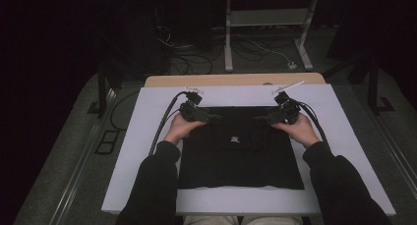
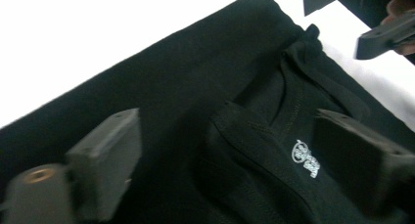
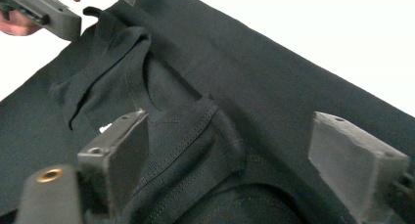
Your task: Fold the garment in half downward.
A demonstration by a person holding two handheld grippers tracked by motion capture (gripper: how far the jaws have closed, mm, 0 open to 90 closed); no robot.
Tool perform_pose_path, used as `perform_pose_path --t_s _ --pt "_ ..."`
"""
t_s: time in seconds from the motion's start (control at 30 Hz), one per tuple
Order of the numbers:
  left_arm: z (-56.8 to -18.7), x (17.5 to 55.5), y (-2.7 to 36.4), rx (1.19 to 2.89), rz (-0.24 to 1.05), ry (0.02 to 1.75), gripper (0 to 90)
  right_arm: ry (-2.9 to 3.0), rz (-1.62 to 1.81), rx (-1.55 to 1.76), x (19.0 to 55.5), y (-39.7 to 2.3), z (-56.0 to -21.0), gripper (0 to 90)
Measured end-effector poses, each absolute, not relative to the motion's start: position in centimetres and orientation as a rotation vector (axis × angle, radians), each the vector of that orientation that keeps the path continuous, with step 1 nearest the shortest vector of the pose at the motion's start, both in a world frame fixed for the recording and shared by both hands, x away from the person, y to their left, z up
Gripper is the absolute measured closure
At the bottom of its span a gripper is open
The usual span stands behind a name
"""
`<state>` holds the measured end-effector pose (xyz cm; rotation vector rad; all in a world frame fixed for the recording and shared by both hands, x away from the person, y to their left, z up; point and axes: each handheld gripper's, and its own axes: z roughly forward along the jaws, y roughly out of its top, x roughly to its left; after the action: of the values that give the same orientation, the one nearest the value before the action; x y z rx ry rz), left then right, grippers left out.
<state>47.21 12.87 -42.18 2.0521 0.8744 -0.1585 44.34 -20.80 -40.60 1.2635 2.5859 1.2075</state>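
A black garment [image 1: 241, 156] lies folded flat on the white table cover [image 1: 147, 136], with a small white printed label [image 1: 235, 139] near its neck. My left gripper [image 1: 215, 118] lies low at the garment's far left corner, pointing inward. In the left gripper view its jaws [image 2: 225, 131] stand open over the collar and label [image 2: 306, 158], not pressing the cloth. My right gripper [image 1: 259, 120] mirrors it at the far right corner. Its jaws [image 3: 230, 123] stand open above the stitched collar fold [image 3: 195, 136]. Each gripper view shows the other gripper far off [image 2: 386, 33] [image 3: 54, 13].
The white cover lies on a wooden table whose far edge [image 1: 236, 80] shows. Bare white margin runs left, right and in front of the garment. Behind the table, cables [image 1: 192, 63] trail over the floor by a metal stand [image 1: 228, 38].
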Motion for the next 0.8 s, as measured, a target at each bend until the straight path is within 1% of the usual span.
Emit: perform_pose_path --t_s 0.17,0.23,0.33,0.37,0.43,0.53,0.63,0.77,0.8 --pt "-42.4 47.2 12.9 2.077 -0.186 0.844 24.4 2.597 1.195 1.262 44.4 -20.6 -40.9 34.9" --pt "-42.5 47.2 12.9 2.091 -0.174 0.830 32.4 2.595 1.192 1.268 44.5 -20.5 -41.0 40.1" --pt "-42.6 47.3 12.9 2.088 -0.194 0.824 39.9 2.597 1.188 1.270 44.6 -20.4 -41.3 47.9" --pt "-42.7 47.3 12.9 2.082 -0.196 0.829 43.7 2.600 1.186 1.274 44.6 -20.4 -41.4 50.3" --pt "-42.8 47.3 12.9 2.081 -0.199 0.825 50.0 2.607 1.187 1.269 44.7 -20.3 -41.5 54.2" --pt "-42.9 47.3 12.9 2.075 -0.167 0.809 56.6 2.612 1.185 1.269 44.8 -20.2 -41.8 59.2" --pt "-43.1 47.2 13.0 2.055 -0.176 0.832 65.3 2.615 1.175 1.270 44.8 -20.0 -42.0 65.5" --pt "-43.2 47.2 12.9 2.079 -0.171 0.821 74.8 2.631 1.150 1.250 44.8 -19.8 -42.1 79.2" --pt "-43.2 47.1 12.9 2.081 -0.167 0.818 79.7 2.636 1.153 1.250 44.8 -19.9 -42.1 81.8"
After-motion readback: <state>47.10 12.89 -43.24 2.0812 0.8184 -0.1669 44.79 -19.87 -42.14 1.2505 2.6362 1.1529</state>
